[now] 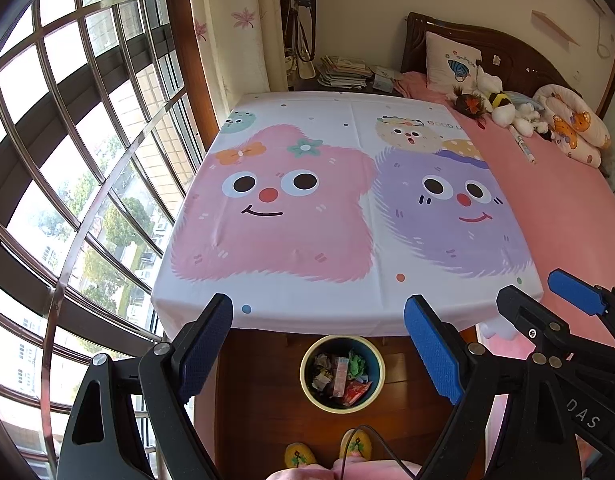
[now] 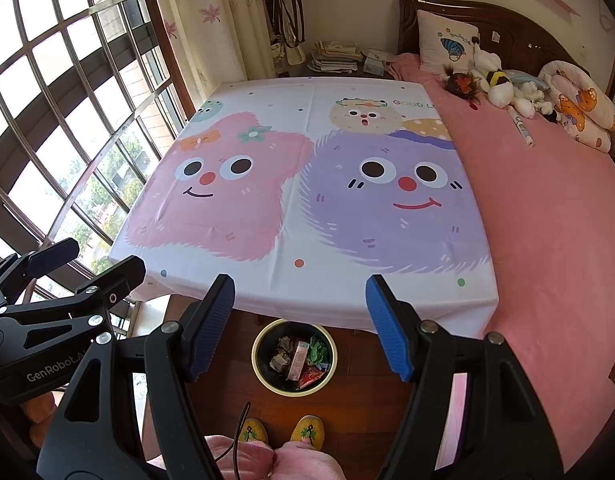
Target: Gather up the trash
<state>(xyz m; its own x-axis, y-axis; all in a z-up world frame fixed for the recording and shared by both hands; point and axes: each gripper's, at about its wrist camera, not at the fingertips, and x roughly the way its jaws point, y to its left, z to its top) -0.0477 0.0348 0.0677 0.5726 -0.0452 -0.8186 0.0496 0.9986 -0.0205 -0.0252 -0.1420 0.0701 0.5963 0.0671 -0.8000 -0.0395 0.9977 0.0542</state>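
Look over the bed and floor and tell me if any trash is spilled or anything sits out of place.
Nothing stands out. The trash sits inside the bin on the wooden floor, with none seen around it. The cartoon sheet is bare and flat. A pen-like stick lies loose on the pink bedding near the plush toys.

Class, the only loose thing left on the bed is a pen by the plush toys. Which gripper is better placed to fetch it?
Probably the right gripper: the pen lies on the bed's right side, nearer it. Both grippers are open and empty; the left gripper would have to cross over.
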